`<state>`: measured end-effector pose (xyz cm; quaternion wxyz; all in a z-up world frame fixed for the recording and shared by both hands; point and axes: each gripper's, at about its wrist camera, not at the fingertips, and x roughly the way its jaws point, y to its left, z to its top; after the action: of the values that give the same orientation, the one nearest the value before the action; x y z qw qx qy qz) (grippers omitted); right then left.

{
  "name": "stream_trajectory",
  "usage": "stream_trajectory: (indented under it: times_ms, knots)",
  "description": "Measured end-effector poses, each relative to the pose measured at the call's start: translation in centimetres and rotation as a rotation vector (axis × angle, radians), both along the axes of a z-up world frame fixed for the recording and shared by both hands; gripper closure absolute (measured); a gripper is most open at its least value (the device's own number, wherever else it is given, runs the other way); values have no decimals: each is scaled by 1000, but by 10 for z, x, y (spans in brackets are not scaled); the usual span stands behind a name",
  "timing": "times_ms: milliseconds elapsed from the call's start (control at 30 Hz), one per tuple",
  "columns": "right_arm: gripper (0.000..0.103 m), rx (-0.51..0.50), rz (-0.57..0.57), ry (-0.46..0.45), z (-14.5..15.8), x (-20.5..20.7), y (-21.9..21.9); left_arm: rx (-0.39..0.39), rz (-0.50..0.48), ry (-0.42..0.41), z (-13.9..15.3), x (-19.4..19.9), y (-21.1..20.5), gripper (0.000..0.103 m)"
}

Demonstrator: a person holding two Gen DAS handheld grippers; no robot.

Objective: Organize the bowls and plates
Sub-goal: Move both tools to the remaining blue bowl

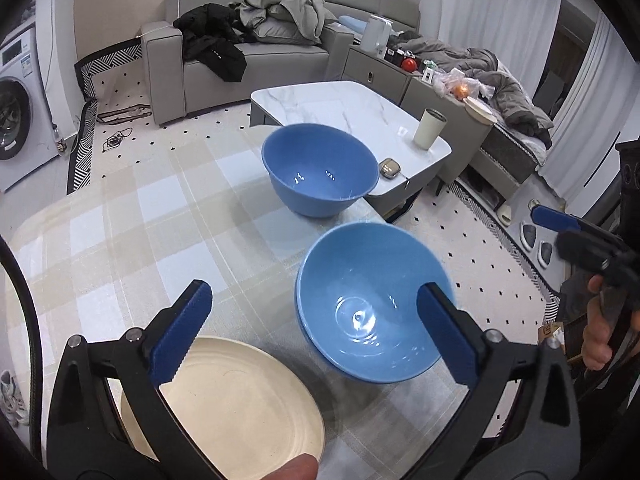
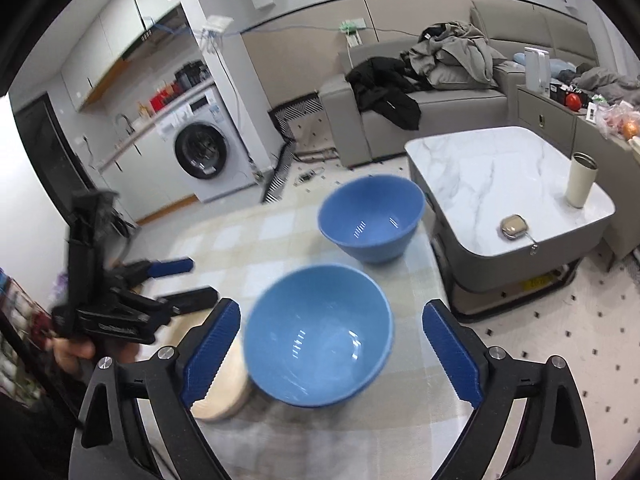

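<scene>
Left wrist view: my left gripper (image 1: 316,334) hangs with its blue-padded fingers (image 1: 182,332) spread wide and empty above the checked tablecloth (image 1: 132,216). The near blue bowl (image 1: 374,304) sits upright just ahead, partly behind the right finger; whether that finger touches it I cannot tell. The cream plate (image 1: 236,404) lies below the left finger. The far blue bowl (image 1: 320,170) stands apart at the table's far edge. My right gripper (image 1: 560,220) shows at the right margin.

Right wrist view: my right gripper (image 2: 332,344) is likewise spread and empty, the near blue bowl (image 2: 318,334) lying between its fingers (image 2: 450,352), somewhat blurred. The far blue bowl (image 2: 372,216) stands beyond; the cream plate (image 2: 226,392) adjoins the near bowl. My left gripper (image 2: 180,280) appears at left, jaws parted.
</scene>
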<state>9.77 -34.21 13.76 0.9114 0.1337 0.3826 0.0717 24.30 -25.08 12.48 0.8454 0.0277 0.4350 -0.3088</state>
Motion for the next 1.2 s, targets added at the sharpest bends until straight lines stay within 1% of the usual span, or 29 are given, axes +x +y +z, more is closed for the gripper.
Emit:
stream_trajectory:
  times_ms: [33, 100, 167, 267, 400, 533, 667, 800, 1000, 1200]
  knots:
    - [8, 36, 2, -16, 10, 1, -6, -12, 6, 5, 4, 2, 3, 1]
    - [8, 73, -8, -44, 26, 1, -16, -31, 22, 7, 12, 7, 7, 1]
    - [7, 88, -23, -70, 39, 3, -24, -41, 38, 5, 17, 13, 9, 1]
    - [7, 74, -31, -101, 57, 8, -33, -35, 63, -6, 23, 24, 9, 1]
    - [6, 58, -36, -109, 69, 21, -41, -31, 93, -10, 27, 41, 6, 1]
    - [6, 57, -53, -116, 71, 40, -52, -42, 137, -3, 27, 68, 2, 1]
    - [6, 54, -74, -76, 57, 67, -57, -39, 161, 6, 21, 92, -6, 1]
    - [6, 47, -96, -33, 36, 94, -61, -18, 176, 19, 9, 114, -16, 1]
    - [6, 29, -129, 27, -4, 131, -70, 14, 178, 28, -13, 143, -36, 1]
    - [6, -4, -132, 87, -40, 161, -75, 34, 182, 42, -38, 176, -55, 1]
